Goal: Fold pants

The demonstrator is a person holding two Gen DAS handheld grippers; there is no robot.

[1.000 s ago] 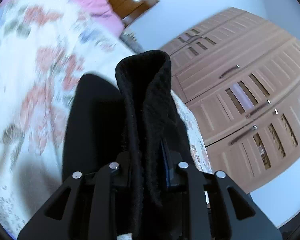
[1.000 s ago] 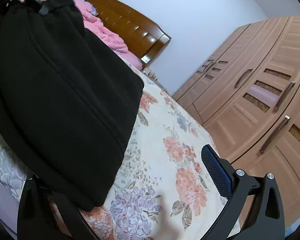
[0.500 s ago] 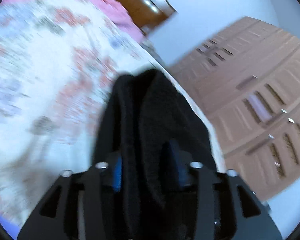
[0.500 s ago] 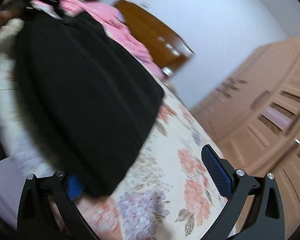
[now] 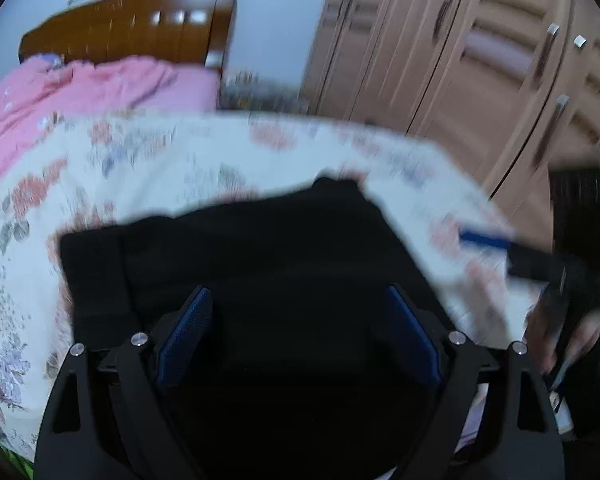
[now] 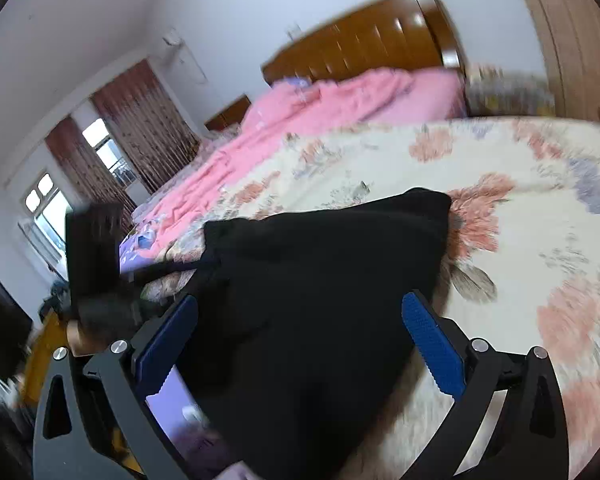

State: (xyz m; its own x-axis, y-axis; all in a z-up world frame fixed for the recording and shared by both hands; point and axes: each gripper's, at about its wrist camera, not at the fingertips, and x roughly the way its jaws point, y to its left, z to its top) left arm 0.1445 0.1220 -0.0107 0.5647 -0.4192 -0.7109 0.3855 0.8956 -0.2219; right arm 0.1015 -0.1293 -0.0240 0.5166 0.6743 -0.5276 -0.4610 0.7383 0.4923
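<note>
The black pants (image 5: 260,248) lie folded into a thick rectangle on the floral bedspread (image 5: 160,160). My left gripper (image 5: 298,300) hovers over their near edge. Its jaws are opening, and the blue pads (image 5: 188,328) stand wide apart without pressing the cloth. In the right wrist view the same pants (image 6: 320,280) spread between and beyond my right gripper (image 6: 300,304), which is open with its pads clear of the fabric. One blurred pad (image 5: 484,239) of the right gripper shows at the right of the left wrist view.
A pink quilt (image 6: 320,108) is heaped at the head of the bed before a brown wooden headboard (image 5: 132,32). Tan wardrobe doors (image 5: 480,60) line the right side. Windows with dark red curtains (image 6: 140,120) are far left.
The left gripper was shut on a bunched fold of the pants held upright; now its jaws stand wide and the pants lie flat on the bed. Both views have swung and rolled level.
</note>
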